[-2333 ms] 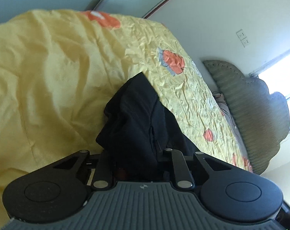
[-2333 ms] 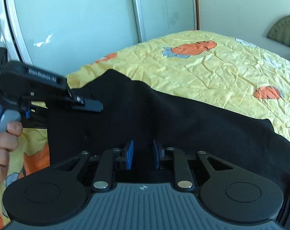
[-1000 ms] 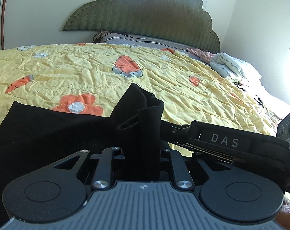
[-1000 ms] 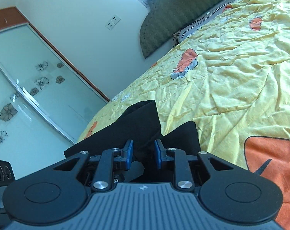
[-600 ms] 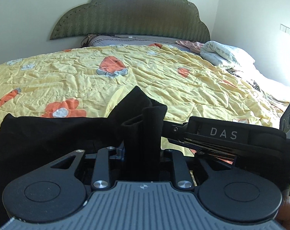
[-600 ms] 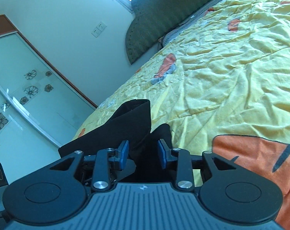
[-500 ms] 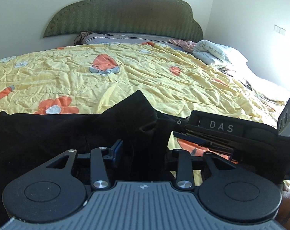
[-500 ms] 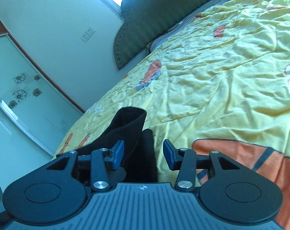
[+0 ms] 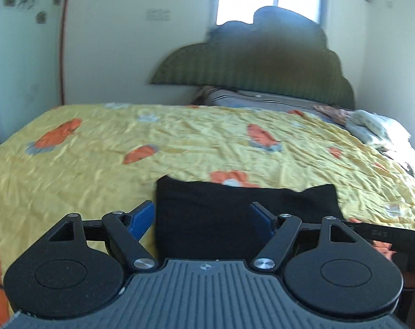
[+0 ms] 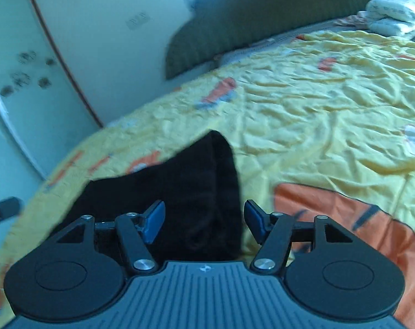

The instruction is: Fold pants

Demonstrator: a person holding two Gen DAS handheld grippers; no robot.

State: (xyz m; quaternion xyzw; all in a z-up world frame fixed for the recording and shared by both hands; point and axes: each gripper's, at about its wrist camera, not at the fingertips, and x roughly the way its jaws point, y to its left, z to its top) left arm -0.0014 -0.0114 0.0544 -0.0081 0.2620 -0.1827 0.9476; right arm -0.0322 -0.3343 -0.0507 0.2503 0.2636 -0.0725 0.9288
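Note:
The black pants [image 9: 234, 208] lie as a flat folded rectangle on the yellow bedspread [image 9: 180, 142], just ahead of my left gripper [image 9: 203, 218]. Its jaws are opening; the blue pads [image 9: 140, 220] stand wide and free of the cloth. In the right wrist view the pants [image 10: 185, 192] rise to a folded corner ahead of my right gripper [image 10: 204, 222], whose jaws are opening too. The cloth sits between its blue pads [image 10: 154, 220] without being pressed. The right gripper's arm shows at the left view's right edge.
A green padded headboard [image 9: 262, 63] and a striped pillow stand at the far end of the bed. White bedding [image 9: 377, 128] is piled at the far right. A glass wardrobe door [image 10: 12, 96] lines the left wall. The left gripper's tip [image 10: 4, 208] shows at the left.
Both grippers let go of the pants and spread their jaws. The left gripper drew back and swung left, so the folded pants now lie flat before it. The right view swung right.

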